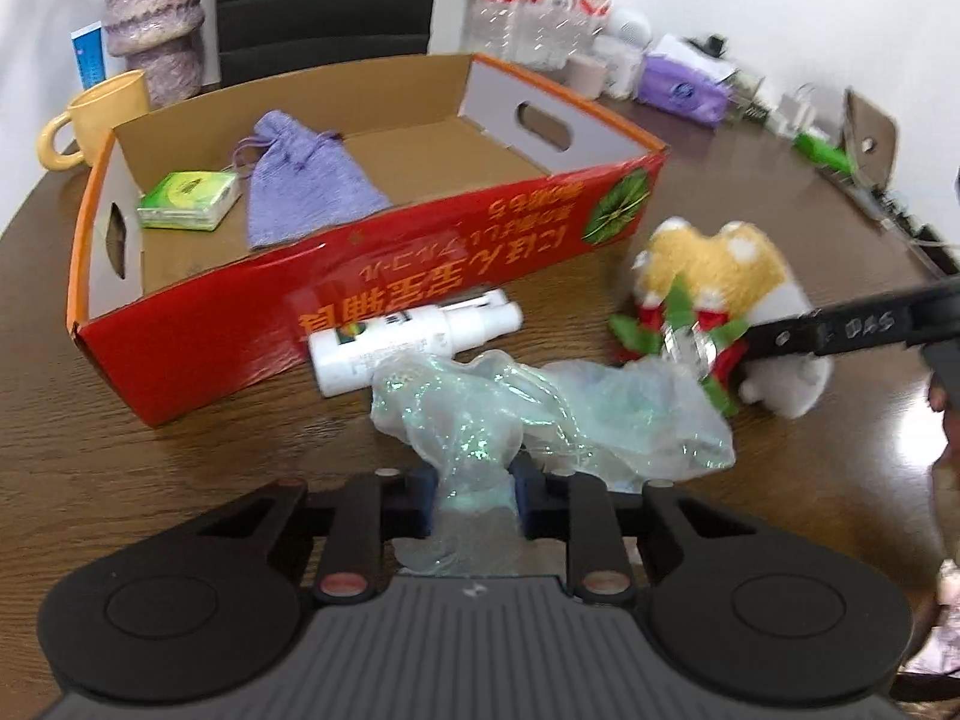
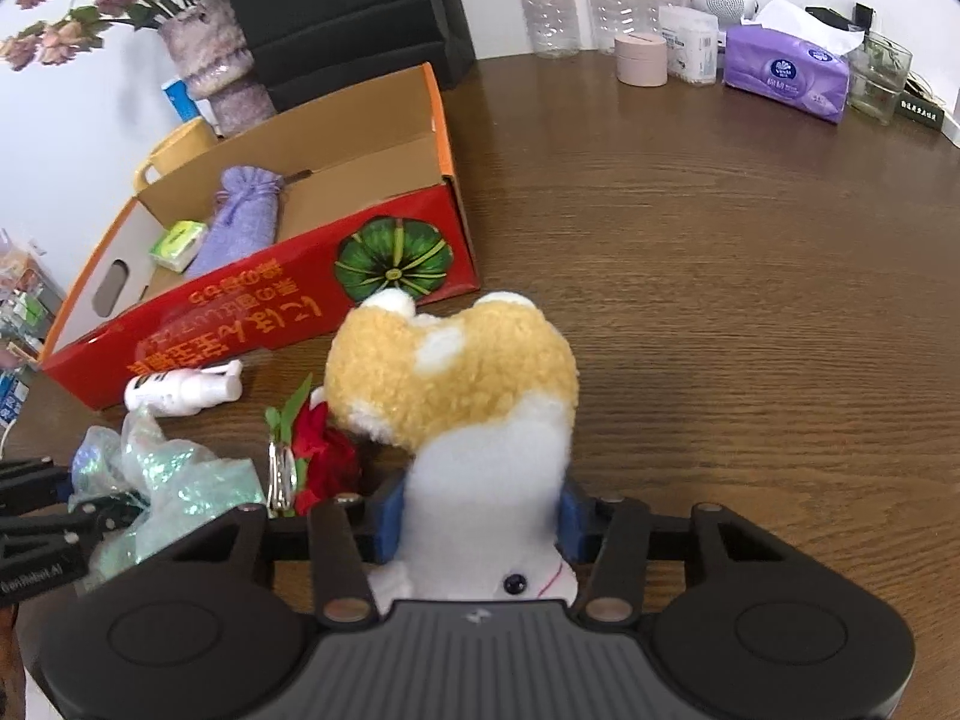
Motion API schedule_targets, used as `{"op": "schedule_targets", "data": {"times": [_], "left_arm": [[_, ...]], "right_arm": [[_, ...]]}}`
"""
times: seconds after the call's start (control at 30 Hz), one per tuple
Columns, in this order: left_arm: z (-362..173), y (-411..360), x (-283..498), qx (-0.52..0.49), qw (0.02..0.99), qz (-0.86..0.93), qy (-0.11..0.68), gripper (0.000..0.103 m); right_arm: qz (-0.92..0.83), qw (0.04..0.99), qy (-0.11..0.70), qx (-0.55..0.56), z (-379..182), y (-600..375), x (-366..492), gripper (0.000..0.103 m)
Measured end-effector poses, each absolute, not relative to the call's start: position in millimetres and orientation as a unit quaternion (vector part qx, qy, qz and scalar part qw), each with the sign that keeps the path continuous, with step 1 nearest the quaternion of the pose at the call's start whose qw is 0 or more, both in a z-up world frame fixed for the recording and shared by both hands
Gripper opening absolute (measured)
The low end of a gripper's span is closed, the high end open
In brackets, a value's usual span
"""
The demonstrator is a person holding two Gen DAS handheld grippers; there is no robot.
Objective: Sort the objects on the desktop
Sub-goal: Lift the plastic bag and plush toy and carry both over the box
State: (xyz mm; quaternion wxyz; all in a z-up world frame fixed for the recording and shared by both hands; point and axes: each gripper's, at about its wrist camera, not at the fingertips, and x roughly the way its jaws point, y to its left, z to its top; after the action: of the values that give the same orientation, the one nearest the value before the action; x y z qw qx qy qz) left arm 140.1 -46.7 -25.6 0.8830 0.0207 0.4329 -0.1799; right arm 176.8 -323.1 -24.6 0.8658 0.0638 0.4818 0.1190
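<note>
In the left wrist view, a red cardboard box [image 1: 360, 276] is seen across the upper left of the frame, with a green tissue pack [image 1: 187, 200] and a purple pouch [image 1: 306, 180] lying inside it. A white spray bottle [image 1: 414, 339] is laid on the bench [image 1: 150, 468] just in front of the box. At lower centre, a crumpled iridescent bag [image 1: 540, 414] is gripped by the left tongs [image 1: 474, 501]. In the right wrist view, a plush toy [image 2: 468, 414] at centre frame is clamped at its white body by the right tongs [image 2: 480, 519], with a red flower ornament [image 2: 318, 450] just to its left.
</note>
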Motion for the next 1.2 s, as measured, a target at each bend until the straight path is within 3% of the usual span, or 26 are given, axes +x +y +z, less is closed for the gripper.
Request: {"op": "schedule_targets", "data": {"times": [0.77,1.2], "left_arm": [[12,7,65,-0.031,0.911,-0.189,0.365,0.023],[11,15,45,-0.075,0.917,-0.185,0.347,0.023]], "right_arm": [[0.098,0.915,0.385,0.064,24,-346,86,0.043],[0.205,0.892,0.395,0.073,26,-306,66,0.043]]}}
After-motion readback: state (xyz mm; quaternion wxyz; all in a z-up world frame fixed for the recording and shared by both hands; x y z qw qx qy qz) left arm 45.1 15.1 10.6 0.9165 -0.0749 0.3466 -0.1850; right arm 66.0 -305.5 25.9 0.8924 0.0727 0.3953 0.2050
